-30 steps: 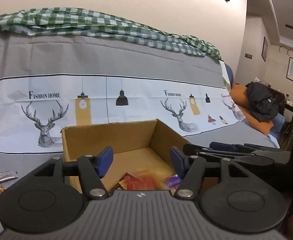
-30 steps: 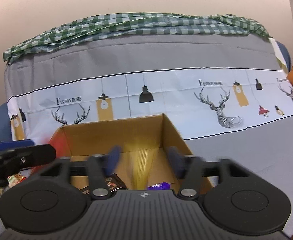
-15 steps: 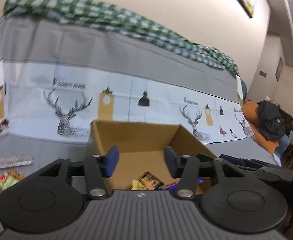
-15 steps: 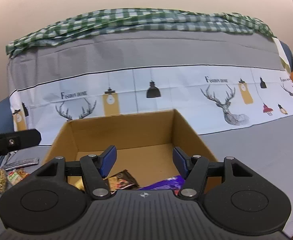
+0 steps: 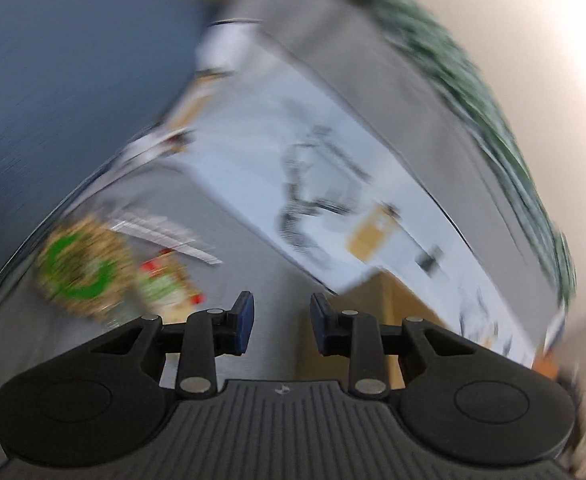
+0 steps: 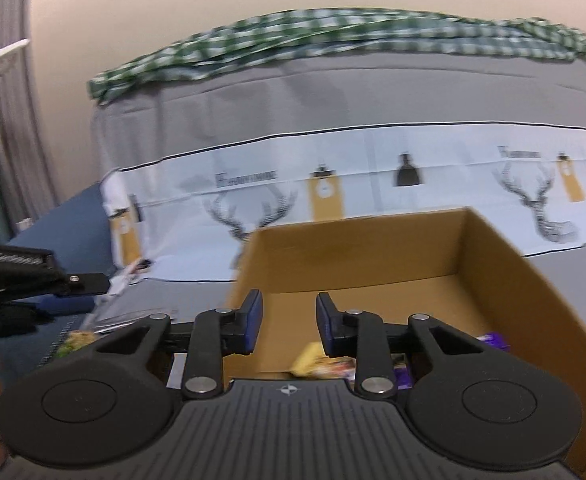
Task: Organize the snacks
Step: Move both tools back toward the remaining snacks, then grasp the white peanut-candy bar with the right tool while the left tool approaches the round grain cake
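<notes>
An open cardboard box stands on the grey cloth and holds several snack packets, among them a yellow one and a purple one. My right gripper is open and empty above the box's near left part. My left gripper is open and empty, tilted, over bare grey cloth left of the box corner. Loose snacks lie to its left, blurred: a green-and-gold packet, a red-and-green one and a silver one.
A deer-print cloth covers the sofa back, with a green checked cloth on top. A blue cushion lies at the left. The left gripper's body shows at the left of the right wrist view.
My left gripper has swung fast to the left, off the box and toward the loose snacks, and has tilted. My right gripper has shifted left over the box, jaws somewhat narrower.
</notes>
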Demonstrator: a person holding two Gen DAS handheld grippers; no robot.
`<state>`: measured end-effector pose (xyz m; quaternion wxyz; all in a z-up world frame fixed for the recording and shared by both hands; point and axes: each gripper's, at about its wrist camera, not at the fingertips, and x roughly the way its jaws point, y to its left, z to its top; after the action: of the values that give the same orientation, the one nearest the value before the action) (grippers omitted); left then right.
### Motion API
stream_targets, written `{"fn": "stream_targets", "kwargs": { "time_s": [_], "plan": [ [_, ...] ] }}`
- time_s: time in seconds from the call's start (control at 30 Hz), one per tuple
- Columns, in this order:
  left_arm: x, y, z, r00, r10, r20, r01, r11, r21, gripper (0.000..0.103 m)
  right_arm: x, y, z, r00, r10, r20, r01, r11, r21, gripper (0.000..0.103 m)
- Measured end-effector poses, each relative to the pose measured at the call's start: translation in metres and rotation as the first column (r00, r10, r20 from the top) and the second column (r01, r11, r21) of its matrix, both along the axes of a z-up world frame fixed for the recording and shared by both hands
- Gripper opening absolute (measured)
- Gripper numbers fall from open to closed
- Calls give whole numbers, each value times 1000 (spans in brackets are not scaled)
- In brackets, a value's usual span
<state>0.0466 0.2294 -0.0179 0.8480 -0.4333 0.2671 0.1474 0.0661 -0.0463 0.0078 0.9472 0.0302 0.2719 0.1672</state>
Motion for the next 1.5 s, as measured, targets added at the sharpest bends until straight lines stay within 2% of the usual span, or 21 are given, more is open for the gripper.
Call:
{"fn": "stream_targets", "kwargs": {
  "time_s": [0.1,0.2,0.27,0.37,0.43,0.53,0.63,0.7,0.8,0.9,0.93,0.97,1.0,1.07,1.1,1.13,1.2,1.27,1.3,1.4,1.5],
  "plan": [
    [-13,31,-21,991,123,-56,-130,980,-152,38,-4,18,-1,998,54,-21,-53,998,23,31],
    [-23,47,-35,971,210,-114,-231,948,-218,39,-6,37,-1,991,125,-50,-122,991,54,31],
    [-30,53,-41,952,270,-148,-299,924,-237,48,-3,53,1,979,177,-102,-168,982,84,31],
    [-39,61,-51,920,344,-189,-387,878,-283,68,13,86,5,948,245,-203,-230,968,95,37],
    [-43,64,-55,898,380,-223,-433,855,-285,83,28,113,3,929,269,-254,-258,963,76,43],
    [-45,67,-59,868,423,-260,-486,832,-268,86,56,157,-13,892,300,-339,-307,951,34,68],
    [-42,71,-68,859,425,-286,-501,814,-293,87,77,195,-41,842,333,-423,-383,923,-36,76],
    [-38,73,-71,850,428,-307,-511,812,-283,87,86,215,-61,808,359,-468,-449,889,-92,77],
    [-31,74,-73,852,423,-309,-504,824,-258,89,94,235,-90,782,361,-508,-509,840,-186,77],
    [-23,74,-74,852,397,-342,-484,847,-221,89,98,243,-110,751,360,-553,-545,811,-213,76],
    [-23,75,-75,851,397,-344,-483,850,-211,88,97,245,-113,747,365,-556,-557,800,-224,72],
    [-22,75,-75,846,401,-351,-486,851,-200,87,95,246,-116,744,377,-552,-572,786,-234,66],
    [-19,75,-74,846,401,-353,-483,856,-185,86,94,246,-117,744,387,-545,-582,777,-242,50],
    [-15,76,-73,852,382,-357,-456,878,-148,79,92,240,-114,738,404,-540,-589,776,-225,42],
    [-14,76,-73,854,370,-366,-443,886,-137,67,91,237,-112,732,403,-549,-588,780,-212,39],
    [-14,76,-74,854,353,-383,-427,896,-126,55,89,233,-109,730,402,-553,-586,784,-204,38],
    [-14,73,-75,854,322,-409,-399,910,-115,43,83,225,-98,747,385,-542,-567,794,-218,38],
    [-19,71,-74,864,309,-397,-381,917,-117,33,73,212,-85,771,343,-536,-527,817,-235,38],
    [-21,72,-72,869,301,-392,-370,922,-112,21,68,205,-80,781,320,-536,-504,830,-238,38],
    [-30,73,-68,887,274,-372,-336,935,-112,1,46,178,-68,798,258,-545,-437,870,-229,38],
    [-34,73,-68,910,198,-365,-264,955,-139,0,16,154,-60,803,241,-545,-408,889,-208,38]
  ]
}}
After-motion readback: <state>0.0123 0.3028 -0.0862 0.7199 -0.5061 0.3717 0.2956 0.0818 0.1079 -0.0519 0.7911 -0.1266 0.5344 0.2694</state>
